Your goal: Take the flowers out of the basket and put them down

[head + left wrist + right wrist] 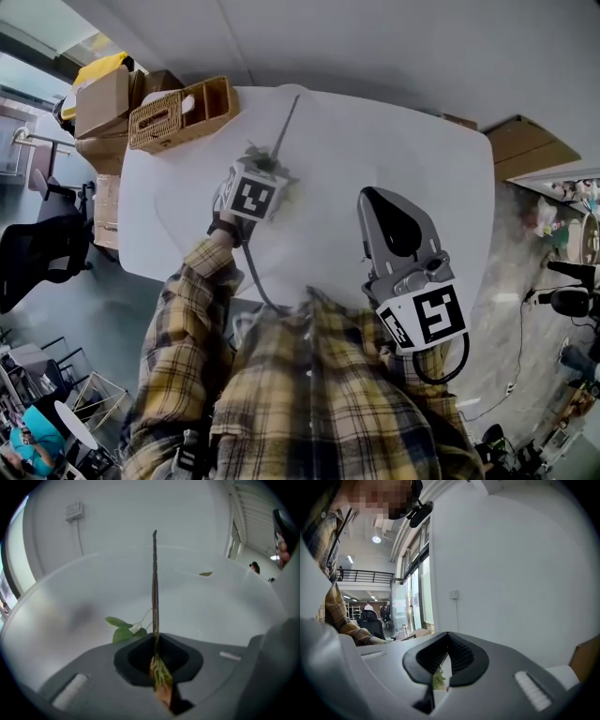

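A thin dark flower stem (286, 117) slants over the white table (394, 141) and away from my left gripper (265, 173). In the left gripper view the left gripper (155, 637) is shut on this stem (154, 583), which runs straight out past the tips. Green leaves (123, 631) hang just left of the jaws, and orange petals show behind the pads. The wicker basket (220, 86) stands at the table's far left corner, apart from both grippers. My right gripper (373, 202) hovers at the right, level, tips together. Its own view shows the right gripper (448, 635) shut, with a small green scrap (438, 680) lodged low between the jaws.
Cardboard boxes (103, 98) are stacked left of the basket, beyond the table edge. A black office chair (37, 248) stands on the floor at the left. One loose leaf (205, 573) lies on the far part of the table. More cardboard (530, 141) sits off the right side.
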`<state>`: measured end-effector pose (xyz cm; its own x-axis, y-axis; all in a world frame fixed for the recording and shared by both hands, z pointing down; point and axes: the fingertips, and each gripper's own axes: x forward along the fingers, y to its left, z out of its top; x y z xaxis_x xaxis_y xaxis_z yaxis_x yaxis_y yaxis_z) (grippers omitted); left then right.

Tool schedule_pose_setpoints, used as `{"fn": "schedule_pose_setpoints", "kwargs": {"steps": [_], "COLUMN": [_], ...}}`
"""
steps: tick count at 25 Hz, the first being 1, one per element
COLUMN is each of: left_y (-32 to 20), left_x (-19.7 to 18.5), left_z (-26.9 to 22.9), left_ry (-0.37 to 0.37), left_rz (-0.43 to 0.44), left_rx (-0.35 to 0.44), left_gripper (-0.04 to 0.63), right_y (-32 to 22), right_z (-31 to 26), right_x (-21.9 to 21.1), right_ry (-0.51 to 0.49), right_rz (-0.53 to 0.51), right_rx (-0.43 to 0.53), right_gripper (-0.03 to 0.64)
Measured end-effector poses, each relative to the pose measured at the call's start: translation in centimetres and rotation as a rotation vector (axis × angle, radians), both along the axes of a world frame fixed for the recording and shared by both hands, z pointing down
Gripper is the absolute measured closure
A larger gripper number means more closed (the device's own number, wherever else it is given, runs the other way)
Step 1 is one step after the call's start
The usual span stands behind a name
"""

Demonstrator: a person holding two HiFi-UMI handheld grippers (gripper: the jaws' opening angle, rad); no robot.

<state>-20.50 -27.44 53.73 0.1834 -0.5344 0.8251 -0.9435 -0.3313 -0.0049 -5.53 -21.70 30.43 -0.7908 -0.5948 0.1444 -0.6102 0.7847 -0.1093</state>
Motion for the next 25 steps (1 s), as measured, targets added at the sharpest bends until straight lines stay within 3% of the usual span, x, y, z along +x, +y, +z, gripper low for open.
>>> {"fn": "schedule_pose_setpoints", "kwargs": {"steps": [13, 25], "left_y": [2.6, 4.9], "left_x": [2.7, 8.2], "left_z": [-8.9, -21.4], "left_ry": [0.029, 0.040], "left_rz": [0.051, 0.181], "left_rx": [0.181, 0.398], "left_gripper": [0.574, 0.572], "right_y": [3.7, 5.7], "right_z": [-2.1, -4.7], "right_x": [0.9, 5.4], "right_ry": [0.007, -0.001], "right_rz": [0.017, 0.123], "right_rx": [0.057, 0.111], "right_gripper": [0.614, 0.614]}}
